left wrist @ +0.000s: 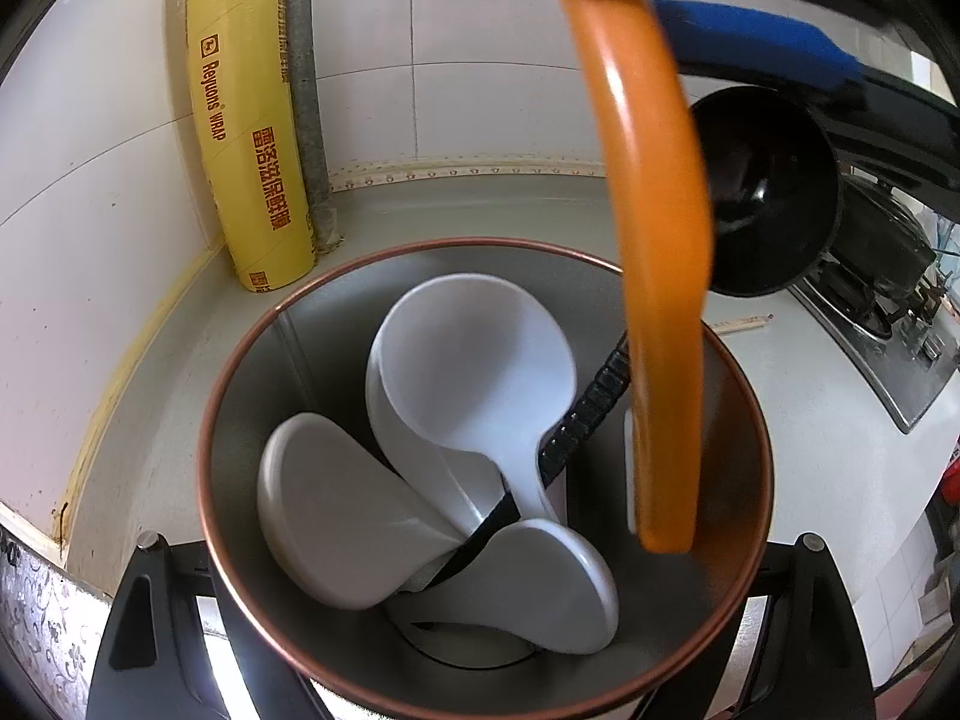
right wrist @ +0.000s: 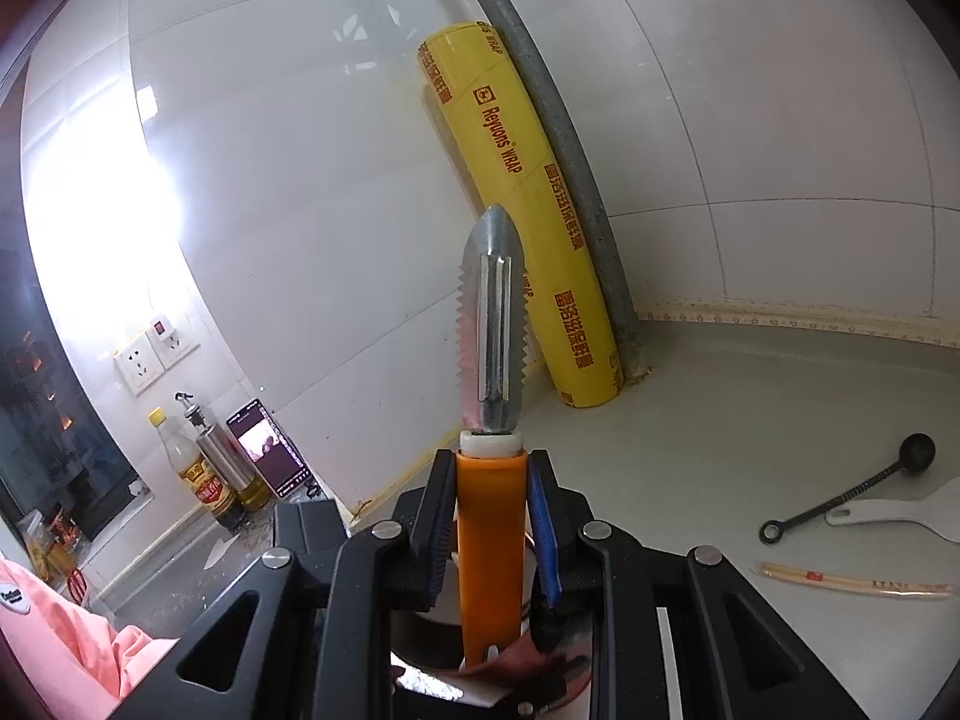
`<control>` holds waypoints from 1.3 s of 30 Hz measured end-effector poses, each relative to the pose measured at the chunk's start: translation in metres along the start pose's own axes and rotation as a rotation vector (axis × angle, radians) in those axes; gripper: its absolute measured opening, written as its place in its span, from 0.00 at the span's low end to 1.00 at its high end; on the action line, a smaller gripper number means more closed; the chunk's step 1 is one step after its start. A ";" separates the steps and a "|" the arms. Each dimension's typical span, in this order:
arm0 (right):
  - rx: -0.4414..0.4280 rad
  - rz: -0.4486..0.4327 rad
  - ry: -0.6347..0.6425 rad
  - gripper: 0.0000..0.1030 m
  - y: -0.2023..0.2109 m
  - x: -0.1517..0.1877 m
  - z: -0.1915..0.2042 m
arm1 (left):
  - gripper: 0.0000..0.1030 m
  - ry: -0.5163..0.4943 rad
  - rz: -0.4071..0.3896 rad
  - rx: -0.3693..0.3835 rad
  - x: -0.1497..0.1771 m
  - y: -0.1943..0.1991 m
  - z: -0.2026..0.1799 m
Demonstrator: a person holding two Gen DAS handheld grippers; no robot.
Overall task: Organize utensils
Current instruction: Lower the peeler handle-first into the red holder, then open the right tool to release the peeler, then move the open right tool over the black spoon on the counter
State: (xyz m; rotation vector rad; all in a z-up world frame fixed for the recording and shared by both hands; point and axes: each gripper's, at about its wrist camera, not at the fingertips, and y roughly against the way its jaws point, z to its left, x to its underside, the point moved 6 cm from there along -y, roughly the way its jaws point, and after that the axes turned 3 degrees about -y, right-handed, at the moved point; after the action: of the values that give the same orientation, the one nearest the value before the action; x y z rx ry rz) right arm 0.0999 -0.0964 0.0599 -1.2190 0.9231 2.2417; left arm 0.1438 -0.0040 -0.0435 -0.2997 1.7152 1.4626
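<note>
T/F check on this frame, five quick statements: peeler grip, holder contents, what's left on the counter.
1. The right gripper is shut on the orange-handled peeler. True.
2. The peeler's blade points down into the utensil holder. False: handle end goes down, blade up.
3. The holder is empty. False: white rice paddles are inside.
4. Wrapped chopsticks and a black measuring spoon lie on the counter. True.
5. The yellow cling wrap roll lies flat. False: it leans in the wall corner.
</note>
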 end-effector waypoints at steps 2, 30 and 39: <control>0.008 0.007 0.005 0.25 0.003 0.003 0.000 | 0.87 0.000 0.000 -0.001 0.000 0.000 -0.001; 0.430 0.092 -0.272 0.27 0.060 0.066 -0.118 | 0.87 0.015 0.000 -0.019 0.002 0.002 0.003; 0.600 0.159 -0.412 0.65 0.083 0.106 -0.165 | 0.87 0.022 -0.002 -0.027 0.004 0.006 -0.001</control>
State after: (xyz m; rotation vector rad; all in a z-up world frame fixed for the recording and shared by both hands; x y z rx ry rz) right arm 0.0857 -0.2673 -0.0657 -0.4133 1.4061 1.9851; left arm 0.1369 -0.0014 -0.0418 -0.3330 1.7133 1.4864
